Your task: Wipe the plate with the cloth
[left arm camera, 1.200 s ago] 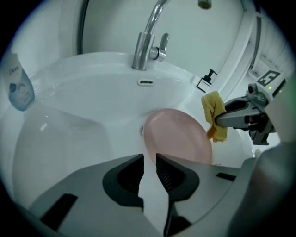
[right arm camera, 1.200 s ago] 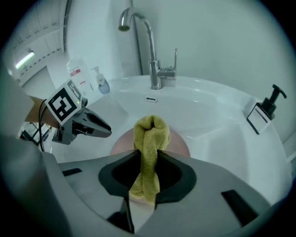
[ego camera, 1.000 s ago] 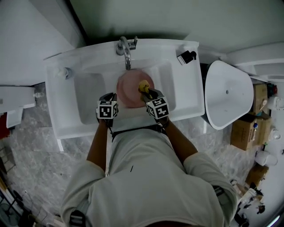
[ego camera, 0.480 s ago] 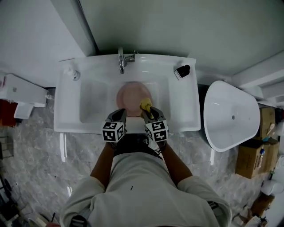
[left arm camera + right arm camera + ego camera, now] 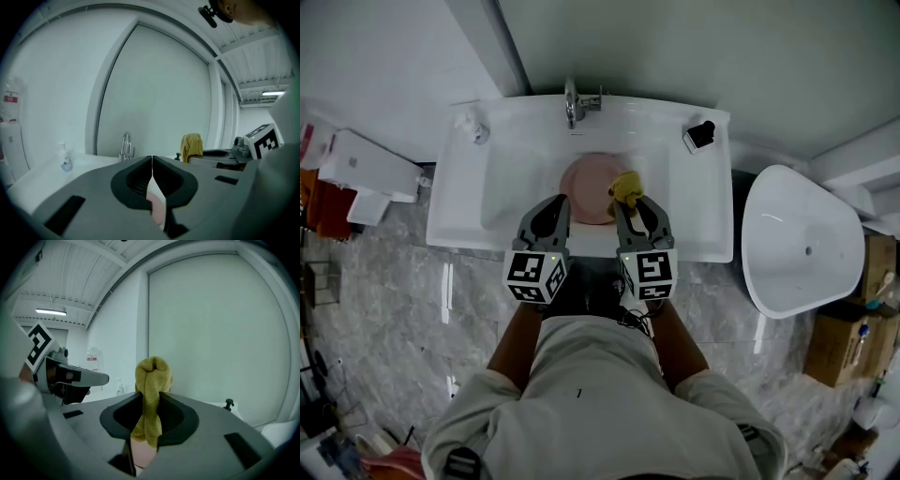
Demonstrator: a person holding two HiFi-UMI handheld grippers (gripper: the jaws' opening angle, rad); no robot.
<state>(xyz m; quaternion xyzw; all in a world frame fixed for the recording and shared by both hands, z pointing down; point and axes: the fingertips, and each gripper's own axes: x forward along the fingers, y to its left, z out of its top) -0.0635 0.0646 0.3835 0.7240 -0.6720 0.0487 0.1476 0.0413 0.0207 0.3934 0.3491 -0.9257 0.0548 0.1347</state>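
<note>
Right gripper point(image 5: 629, 202), fingers clamped on the cloth point(image 5: 625, 187), needs lowering to press it flat on the plate point(image 5: 585, 187); left gripper point(image 5: 554, 204) fingers are together.

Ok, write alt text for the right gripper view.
The right hand-held gripper, seen along its own grey jaws, is shut on a yellow cloth that bunches upright above them. Behind it is a pale wall panel under a white ceiling.
</note>
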